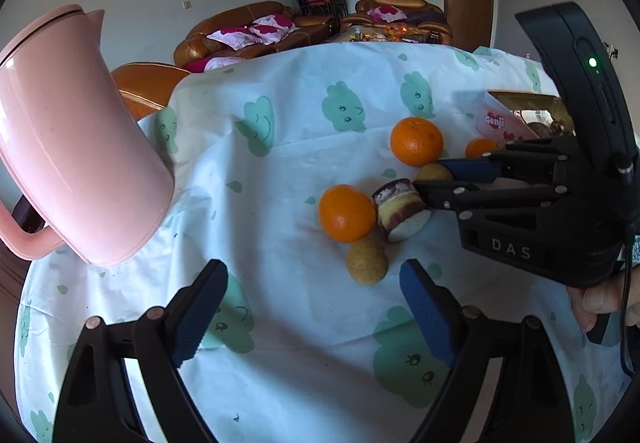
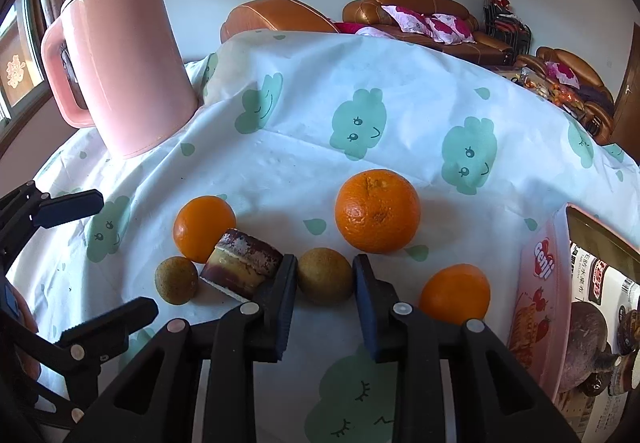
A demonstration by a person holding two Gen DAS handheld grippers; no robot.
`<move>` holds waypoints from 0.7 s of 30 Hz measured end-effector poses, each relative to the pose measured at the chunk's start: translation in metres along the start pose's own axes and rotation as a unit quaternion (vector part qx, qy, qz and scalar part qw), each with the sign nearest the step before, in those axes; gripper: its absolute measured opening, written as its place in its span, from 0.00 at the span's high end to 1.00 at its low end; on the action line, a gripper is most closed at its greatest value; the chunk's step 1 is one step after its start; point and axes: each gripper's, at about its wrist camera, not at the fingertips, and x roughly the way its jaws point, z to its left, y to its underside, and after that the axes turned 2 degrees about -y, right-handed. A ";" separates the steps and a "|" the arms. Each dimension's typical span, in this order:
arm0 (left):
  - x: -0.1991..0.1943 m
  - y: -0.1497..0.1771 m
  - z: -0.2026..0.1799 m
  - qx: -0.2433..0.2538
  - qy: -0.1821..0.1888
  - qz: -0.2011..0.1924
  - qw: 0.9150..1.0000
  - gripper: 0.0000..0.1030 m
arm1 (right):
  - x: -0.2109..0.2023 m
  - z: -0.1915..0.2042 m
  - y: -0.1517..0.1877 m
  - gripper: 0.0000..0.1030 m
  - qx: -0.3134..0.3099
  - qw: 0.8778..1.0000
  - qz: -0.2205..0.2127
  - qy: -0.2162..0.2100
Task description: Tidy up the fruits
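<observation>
Two handheld grippers over a table of fruit, the right one straddling a small brown fruit.

A tablecloth (image 2: pixel 304 171) printed with green clouds covers the table. A tall pink pitcher (image 2: pixel 120 59) stands upright far ahead and left of the right gripper (image 2: pixel 325 275). Just right of that gripper sits a pink box (image 2: pixel 538 283). A large orange (image 2: pixel 378 211) lies ahead of it, a medium orange (image 2: pixel 202 227) ahead-left and a smaller orange (image 2: pixel 456 293) beside its right finger. A cake slice (image 2: pixel 242 265) lies on its side, apparently touching the left finger, its long axis pointing ahead-left. The brown fruit (image 2: pixel 325 275) sits between the spread fingers, seemingly ungripped. Another brown fruit (image 1: pixel 367 261) lies just ahead of the left gripper (image 1: pixel 314 283), whose fingers are spread wide.
</observation>
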 end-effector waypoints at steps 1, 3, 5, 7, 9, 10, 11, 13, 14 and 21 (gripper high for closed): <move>0.001 -0.001 0.000 -0.004 0.006 -0.001 1.000 0.13 | -0.006 -0.001 0.001 0.71 0.005 1.000 -0.013 -0.004; 0.004 -0.002 0.000 -0.017 0.021 0.002 1.000 0.14 | -0.018 -0.004 0.006 0.71 0.020 0.999 -0.034 -0.011; 0.008 -0.003 0.001 -0.033 0.038 0.010 0.999 0.23 | -0.029 -0.007 0.011 0.71 0.032 0.998 -0.049 -0.015; 0.015 -0.003 0.003 -0.050 0.048 0.020 0.997 0.34 | -0.040 -0.008 0.016 0.71 0.037 0.997 -0.061 -0.017; 0.021 -0.003 0.003 -0.060 0.051 0.029 0.996 0.41 | -0.051 -0.008 0.020 0.71 0.040 0.996 -0.073 -0.022; 0.024 -0.002 0.002 -0.065 0.053 0.032 0.996 0.43 | -0.057 -0.008 0.022 0.71 0.041 0.996 -0.079 -0.026; 0.026 -0.003 0.002 -0.071 0.058 0.033 0.995 0.44 | -0.063 -0.009 0.024 0.71 0.043 0.995 -0.085 -0.029; 0.028 -0.003 0.000 -0.076 0.060 0.027 0.995 0.47 | -0.074 -0.009 0.027 0.71 0.044 0.994 -0.097 -0.032; 0.028 -0.003 -0.003 -0.070 0.055 0.026 0.996 0.47 | -0.078 -0.009 0.029 0.70 0.043 0.993 -0.102 -0.032; 0.028 -0.003 -0.003 -0.068 0.058 0.023 0.996 0.50 | -0.086 -0.023 0.040 0.71 0.058 0.992 -0.109 -0.023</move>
